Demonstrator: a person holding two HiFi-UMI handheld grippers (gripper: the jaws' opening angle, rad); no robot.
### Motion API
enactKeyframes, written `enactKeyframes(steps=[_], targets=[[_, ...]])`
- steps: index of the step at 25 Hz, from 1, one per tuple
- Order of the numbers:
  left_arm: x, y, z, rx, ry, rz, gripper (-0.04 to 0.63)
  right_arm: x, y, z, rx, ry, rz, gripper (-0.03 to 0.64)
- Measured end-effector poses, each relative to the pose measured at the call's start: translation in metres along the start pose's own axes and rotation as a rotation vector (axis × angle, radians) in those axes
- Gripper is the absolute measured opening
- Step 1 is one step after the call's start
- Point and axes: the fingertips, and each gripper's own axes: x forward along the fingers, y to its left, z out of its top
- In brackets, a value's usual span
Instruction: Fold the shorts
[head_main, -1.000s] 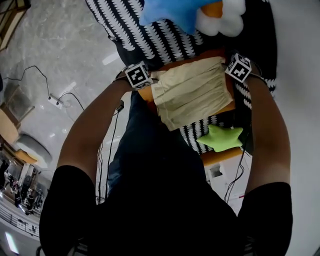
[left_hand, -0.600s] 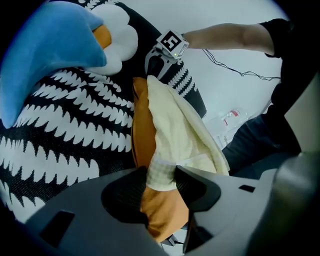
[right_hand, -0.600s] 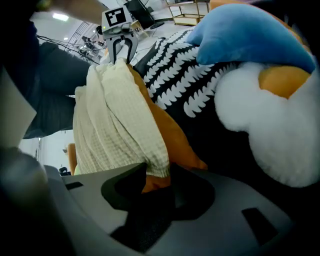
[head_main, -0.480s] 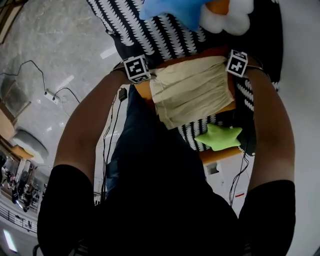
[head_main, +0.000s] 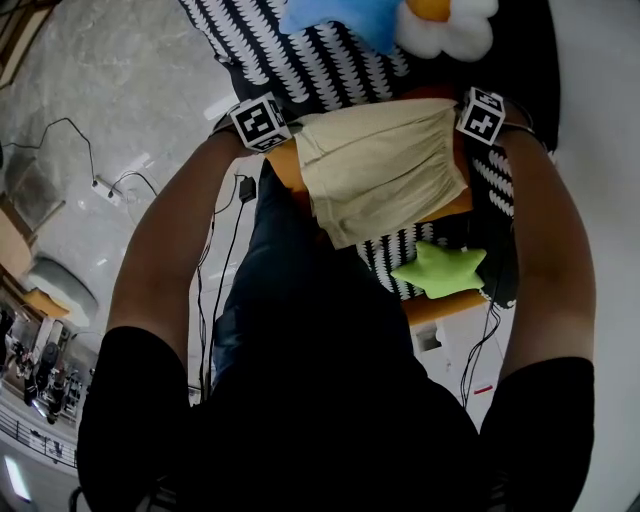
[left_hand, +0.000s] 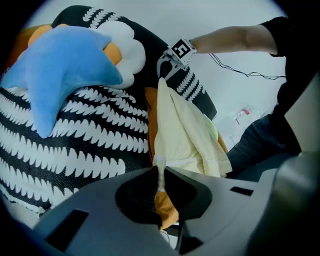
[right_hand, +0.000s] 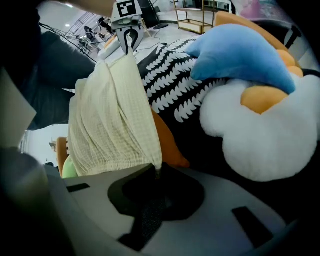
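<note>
Background: pale grey marbled floor (head_main: 120, 80) off to the left, cables (head_main: 95, 165) trailing over it; black-and-white patterned cover (head_main: 330, 65) across the top.
Left gripper (left_hand: 160, 175): jaws had just been closing and ended up pinched nearly together on one corner of the shorts' far edge, with a thin strip of hem clamped between the tips.
Blue star plush (head_main: 340, 20): sat on the patterned cover, up past the shorts, right against the flower plush.
Shorts (head_main: 380, 170): cream, lightly crinkled, strung out between the two grippers by the far corners and spread toward the person over an orange cushion (head_main: 283, 165). Couldn't tell if the near edge was touching down or hanging.
Green star plush (head_main: 440, 268): lay just beyond the shorts' near edge, on the patterned cover.
Flower plush (head_main: 450, 30): white petals, orange middle, tucked beside the blue star.
Right gripper (right_hand: 154, 175): jaws had just been closing too, tips clamped on the opposite corner, right at the gathered elastic edge.
</note>
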Motion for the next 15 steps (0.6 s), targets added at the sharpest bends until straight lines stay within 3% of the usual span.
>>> enactKeyframes(steps=[8,15], targets=[[-0.038,-0.005,0.000,0.038,-0.034,0.154,0.043,-0.036,-0.001,0.006,-0.018,-0.058,-0.166,0.035],[-0.051,-0.056,0.006,0.082,-0.074,0.236,0.038,-0.058,0.038,-0.011,-0.038,-0.092,-0.258,0.035]])
